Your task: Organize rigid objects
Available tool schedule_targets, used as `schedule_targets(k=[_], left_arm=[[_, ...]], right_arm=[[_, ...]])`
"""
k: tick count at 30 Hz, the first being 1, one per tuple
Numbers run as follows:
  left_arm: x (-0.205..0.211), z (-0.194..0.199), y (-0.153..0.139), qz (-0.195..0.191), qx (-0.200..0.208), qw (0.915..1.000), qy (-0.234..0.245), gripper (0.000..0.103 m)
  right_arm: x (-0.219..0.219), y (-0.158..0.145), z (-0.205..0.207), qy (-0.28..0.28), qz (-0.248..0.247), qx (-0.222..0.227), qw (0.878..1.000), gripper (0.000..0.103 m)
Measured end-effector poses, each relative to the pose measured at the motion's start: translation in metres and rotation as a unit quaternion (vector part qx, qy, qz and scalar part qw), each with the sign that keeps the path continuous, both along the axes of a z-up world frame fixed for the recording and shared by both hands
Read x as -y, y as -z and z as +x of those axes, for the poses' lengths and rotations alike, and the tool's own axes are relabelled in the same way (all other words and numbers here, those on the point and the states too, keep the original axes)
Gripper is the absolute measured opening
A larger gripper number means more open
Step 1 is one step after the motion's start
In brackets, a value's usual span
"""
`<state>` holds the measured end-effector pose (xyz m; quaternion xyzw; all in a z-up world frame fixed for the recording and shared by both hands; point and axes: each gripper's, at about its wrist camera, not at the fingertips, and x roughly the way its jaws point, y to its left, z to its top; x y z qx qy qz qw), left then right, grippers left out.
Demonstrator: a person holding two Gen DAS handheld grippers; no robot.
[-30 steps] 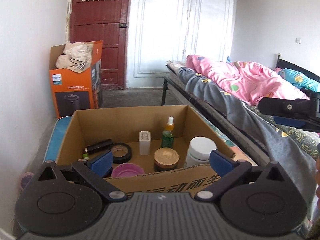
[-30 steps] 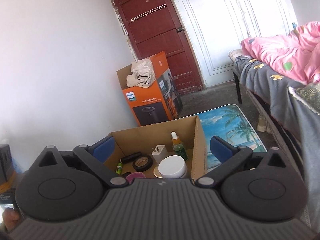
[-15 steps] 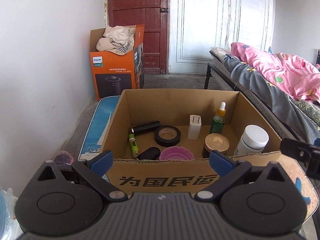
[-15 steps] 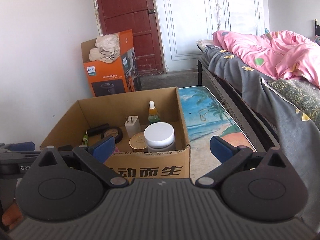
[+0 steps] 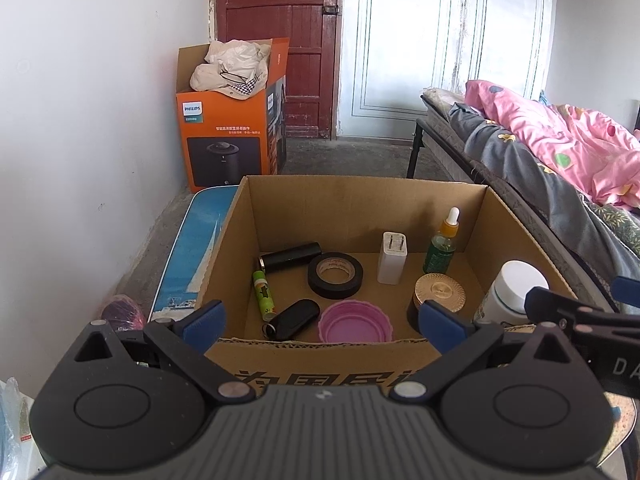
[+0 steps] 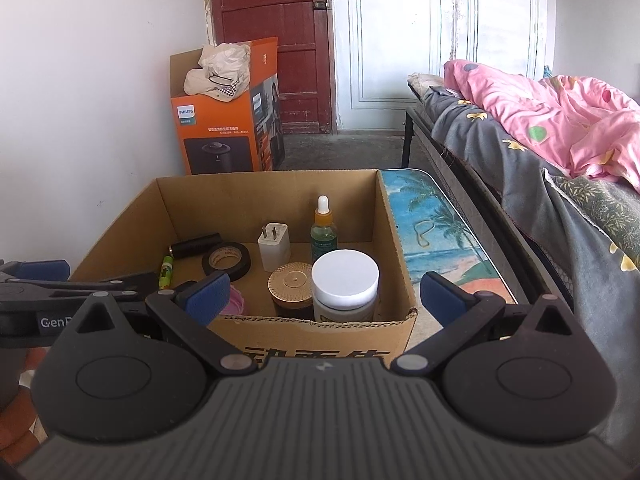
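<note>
The left gripper [image 5: 322, 320] and the right gripper [image 6: 324, 294] are both held with fingers spread wide and empty, just short of the near wall of the open cardboard box [image 5: 320, 350]. Inside the box, beyond the fingertips, a black tape roll [image 5: 335, 275], a white charger [image 5: 392, 257], a dropper bottle [image 5: 441, 248] and a gold-lidded jar [image 5: 439, 293] are seen standing apart. A white-capped jar [image 6: 345, 285] is set in the near right corner, seemingly touching the gold-lidded jar.
</note>
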<state>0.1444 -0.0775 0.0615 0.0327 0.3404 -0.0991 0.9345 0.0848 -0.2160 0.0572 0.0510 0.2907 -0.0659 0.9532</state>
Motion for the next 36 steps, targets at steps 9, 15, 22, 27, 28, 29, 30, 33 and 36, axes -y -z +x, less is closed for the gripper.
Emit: schedule_targets(k=[9,15,22,27,28,29,30,33,36], left_arm=[[0.003,0.003,0.002,0.016,0.001,0.9999,0.002,0.103],[0.004,0.002,0.001,0.021,0.0,0.9998,0.003,0.103],[0.003,0.002,0.0,0.027,0.002,0.9996,0.002,0.103],[0.004,0.002,-0.001,0.031,0.002,0.9995,0.002,0.102],[0.004,0.002,-0.001,0.032,0.002,0.9995,0.002,0.102],[0.004,0.002,-0.001,0.032,0.002,0.9995,0.002,0.102],[0.005,0.002,-0.001,0.033,0.002,0.9995,0.001,0.102],[0.005,0.002,0.0,0.034,0.001,0.9994,0.001,0.102],[0.005,0.002,-0.001,0.036,0.001,0.9993,0.001,0.102]], right_arm=[[0.002,0.008,0.007,0.003,-0.006,-0.015,1.0,0.102],[0.003,0.008,0.007,0.004,-0.005,-0.018,1.0,0.102],[0.003,0.011,0.007,0.002,-0.003,-0.019,1.0,0.102],[0.003,0.012,0.007,0.002,-0.001,-0.02,1.0,0.102],[0.003,0.012,0.008,0.002,0.0,-0.022,1.0,0.102],[0.003,0.013,0.008,0.002,0.002,-0.022,1.0,0.102],[0.003,0.013,0.008,0.002,0.003,-0.022,1.0,0.102],[0.002,0.014,0.008,0.003,0.003,-0.024,1.0,0.102],[0.003,0.015,0.008,0.003,0.005,-0.026,1.0,0.102]])
